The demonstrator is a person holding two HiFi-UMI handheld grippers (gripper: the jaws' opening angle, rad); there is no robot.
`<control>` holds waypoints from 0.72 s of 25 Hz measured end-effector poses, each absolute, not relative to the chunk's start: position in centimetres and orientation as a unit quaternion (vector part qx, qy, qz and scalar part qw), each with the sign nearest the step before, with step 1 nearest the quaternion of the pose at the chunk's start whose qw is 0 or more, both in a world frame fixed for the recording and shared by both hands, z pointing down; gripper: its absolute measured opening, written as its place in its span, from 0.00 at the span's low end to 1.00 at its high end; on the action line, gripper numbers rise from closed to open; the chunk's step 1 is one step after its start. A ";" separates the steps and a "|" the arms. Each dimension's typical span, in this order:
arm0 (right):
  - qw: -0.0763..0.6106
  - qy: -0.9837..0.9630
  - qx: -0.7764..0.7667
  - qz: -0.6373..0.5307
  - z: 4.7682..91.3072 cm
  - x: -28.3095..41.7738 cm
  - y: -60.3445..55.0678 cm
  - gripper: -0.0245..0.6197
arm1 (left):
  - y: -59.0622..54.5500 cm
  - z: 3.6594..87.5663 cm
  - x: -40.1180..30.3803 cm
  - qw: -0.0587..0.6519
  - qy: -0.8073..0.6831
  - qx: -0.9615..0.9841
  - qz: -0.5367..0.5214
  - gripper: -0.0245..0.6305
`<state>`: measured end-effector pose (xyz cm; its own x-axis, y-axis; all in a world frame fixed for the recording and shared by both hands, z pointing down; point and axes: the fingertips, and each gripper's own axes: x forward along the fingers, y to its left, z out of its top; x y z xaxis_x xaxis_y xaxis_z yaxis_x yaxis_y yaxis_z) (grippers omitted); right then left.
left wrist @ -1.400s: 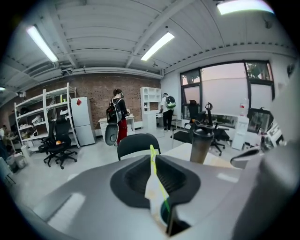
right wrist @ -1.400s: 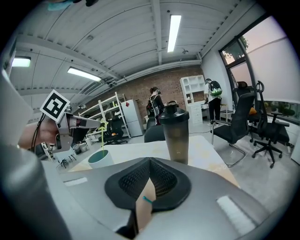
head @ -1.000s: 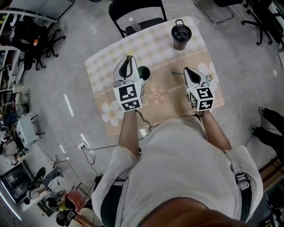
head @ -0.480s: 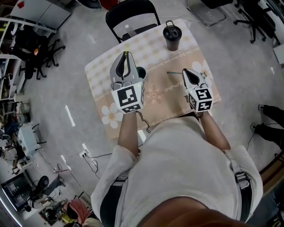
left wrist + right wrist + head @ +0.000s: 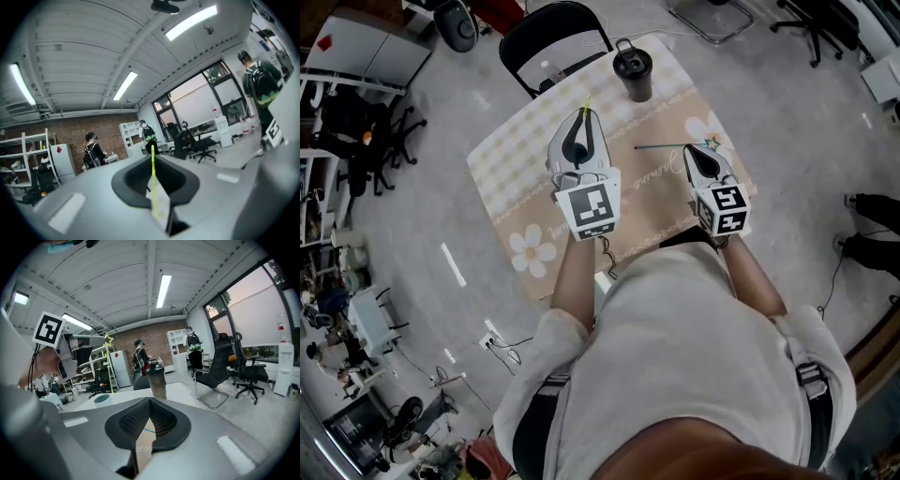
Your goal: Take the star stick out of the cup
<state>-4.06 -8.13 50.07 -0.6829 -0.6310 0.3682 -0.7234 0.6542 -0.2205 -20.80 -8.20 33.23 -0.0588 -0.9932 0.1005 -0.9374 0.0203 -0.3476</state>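
- Head view: left gripper (image 5: pixel 583 117) clamped on yellow star stick (image 5: pixel 586 101), up over table (image 5: pixel 502 173); cup hidden under it.
- Left gripper view: jaws pinched tight on stick.
- Right gripper view: right gripper (image 5: pixel 150 404) closed, empty; stick's lower end approx. at cup (image 5: pixel 101 399) rim. Lift looks nearly done, can't confirm it's clear.

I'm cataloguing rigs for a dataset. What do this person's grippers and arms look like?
The left gripper and right gripper are pale grey, tapering, black-lined shells. Each carries a white cube printed with black square markers. A thin dark cable trails from the left one. The sleeves are off-white.
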 end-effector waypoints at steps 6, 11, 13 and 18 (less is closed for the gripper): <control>0.132 -0.885 0.401 0.199 51.8 -1.1 -7.8 0.04 | -9.6 39.1 -16.1 0.045 0.659 -0.722 -0.208 0.06; 0.140 -0.873 0.414 0.217 53.5 1.0 -8.0 0.04 | -10.5 43.3 -13.2 0.059 0.632 -0.723 -0.273 0.07; 0.146 -0.868 0.417 0.225 54.4 1.6 -8.0 0.04 | -10.6 44.8 -12.1 0.057 0.619 -0.730 -0.285 0.07; 0.152 -0.863 0.423 0.229 55.4 2.5 -8.6 0.04 | -11.0 47.9 -9.6 0.030 0.595 -0.752 -0.283 0.06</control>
<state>2.48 -8.60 55.40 -0.5953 -0.6615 0.4561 -0.8005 0.5369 -0.2662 -9.62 -11.03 47.85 0.1318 -0.9111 0.3905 -0.8775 -0.2905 -0.3815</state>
